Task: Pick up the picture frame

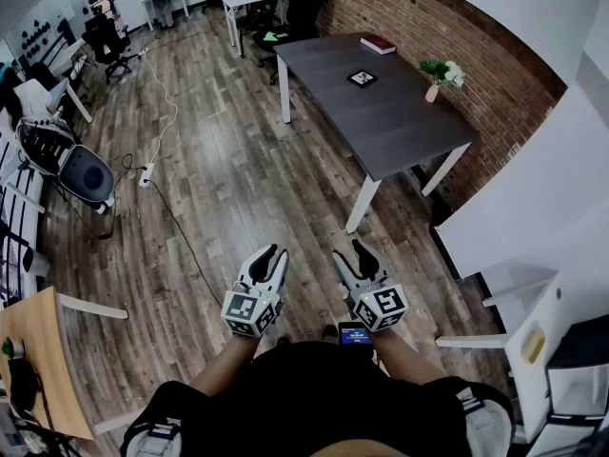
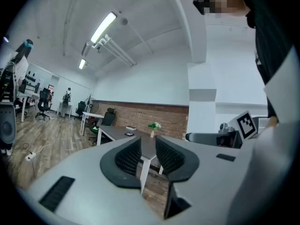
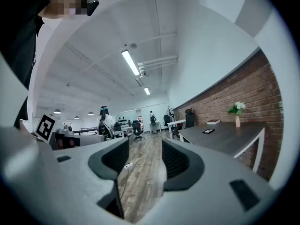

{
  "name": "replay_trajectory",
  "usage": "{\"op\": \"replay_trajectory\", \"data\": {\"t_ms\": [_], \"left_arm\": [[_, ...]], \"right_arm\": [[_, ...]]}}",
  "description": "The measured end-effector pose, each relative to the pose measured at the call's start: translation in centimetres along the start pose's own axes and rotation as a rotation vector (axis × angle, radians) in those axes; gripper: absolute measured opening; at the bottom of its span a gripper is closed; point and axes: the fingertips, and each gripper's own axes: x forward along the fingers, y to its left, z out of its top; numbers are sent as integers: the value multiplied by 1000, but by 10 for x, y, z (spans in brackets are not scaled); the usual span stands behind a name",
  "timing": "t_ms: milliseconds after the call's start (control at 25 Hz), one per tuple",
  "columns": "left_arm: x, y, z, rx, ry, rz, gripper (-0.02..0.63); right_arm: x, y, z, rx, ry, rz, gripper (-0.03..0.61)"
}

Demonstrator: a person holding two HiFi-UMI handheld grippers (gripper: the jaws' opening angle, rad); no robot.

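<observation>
The picture frame (image 1: 362,78) lies flat near the middle of a dark grey table (image 1: 400,127) by the brick wall (image 1: 419,22); a red book (image 1: 378,44) lies towards the table's far end and a small vase (image 1: 433,91) of flowers stands near the wall-side edge, both apart from the frame.

Both grippers are held level low in the head view, close in front of the person, with a wide stretch of wooden floor (image 1: 219,179) between them and the table; neither touches the frame. The frame sits well apart from them, almost straight ahead of the right gripper (image 1: 349,252) and ahead and to the right of the left gripper (image 1: 269,254).

In the left gripper view the left gripper (image 2: 148,146) has its jaws apart by a narrow gap with nothing in it; only a white table leg and floor show through; the frame (image 2: 129,134) is a small dark shape on the table top, just up and left of the gap, with the vase (image 2: 153,127) above it.

In the right gripper view the right gripper (image 3: 145,149) has its jaws spread wide and empty, floor showing between them; the frame (image 3: 208,131) lies on the table (image 3: 229,142) off to the right of the jaws, outside the gap, with the book (image 3: 213,122) and vase (image 3: 237,121) beyond it.
</observation>
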Motion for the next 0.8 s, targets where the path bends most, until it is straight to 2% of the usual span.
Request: {"op": "replay_trajectory", "data": {"t_ms": [120,320,480,560,720,800], "left_arm": [[-22,13,-13,5,26,9,81],[-31,20,-15,41,38,6,81],[-40,7,-5,-10,-5,8,81],[-45,-1,-2,-11,-22,0,81],[-53,-12,-2,4,-27,-8,81],[-51,-16,-3,-6,-25,-4,81]], "right_arm": [[-4,17,-9,-95,-5,-57,221],[-4,35,-19,-84,4,-55,221],[-11,40,-14,-75,1,-21,221],[-13,41,-5,-83,-26,-11,221],[-29,45,15,-64,-147,8,221],[-34,43,14,-59,-145,8,221]]}}
